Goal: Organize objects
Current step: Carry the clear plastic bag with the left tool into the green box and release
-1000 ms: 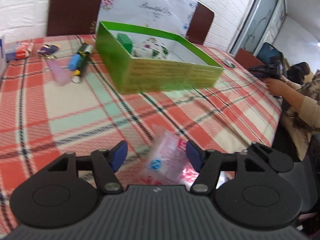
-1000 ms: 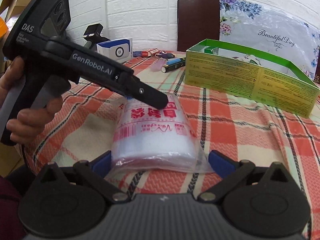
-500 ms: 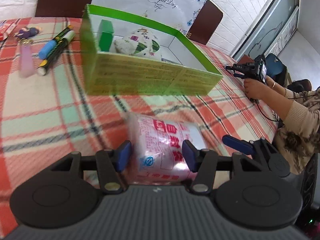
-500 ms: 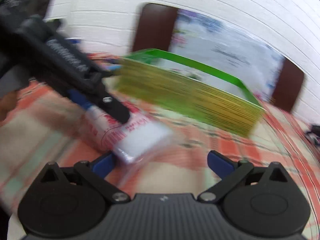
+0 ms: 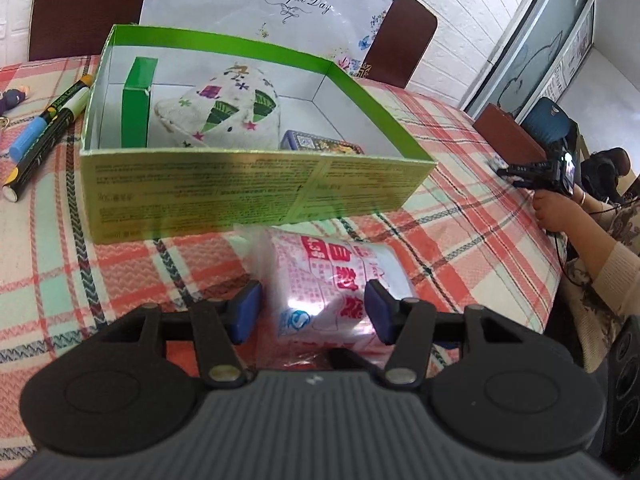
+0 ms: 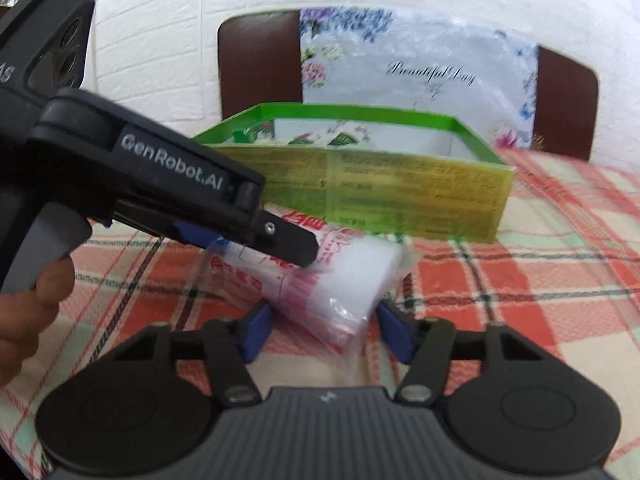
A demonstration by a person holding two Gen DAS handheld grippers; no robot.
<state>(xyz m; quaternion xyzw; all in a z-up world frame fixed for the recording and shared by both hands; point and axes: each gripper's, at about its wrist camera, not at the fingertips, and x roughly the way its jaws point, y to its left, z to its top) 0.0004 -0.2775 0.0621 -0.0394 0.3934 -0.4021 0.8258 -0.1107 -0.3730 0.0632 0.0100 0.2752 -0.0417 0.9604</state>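
A clear plastic packet with red print [image 5: 336, 284] is held above the checked tablecloth, just in front of the green open box [image 5: 256, 196]. My left gripper [image 5: 312, 312] is shut on the packet's near end. In the right wrist view the packet [image 6: 336, 276] lies between the pads of my right gripper [image 6: 324, 332], which close on its near end. The left gripper's body [image 6: 160, 184] crosses that view from the left. The box [image 6: 376, 196] holds a patterned white pouch [image 5: 224, 116], a green carton [image 5: 136, 104] and a dark tin [image 5: 320, 144].
Marker pens [image 5: 44, 128] lie on the cloth left of the box. Two brown chairs [image 5: 80, 4] and a flowered plastic sheet [image 5: 264, 4] stand behind the table. Another person with a device [image 5: 560, 184] sits at the right edge.
Both grippers have carried the packet forward to the front wall of the green box. The right gripper's pads have narrowed onto the packet.
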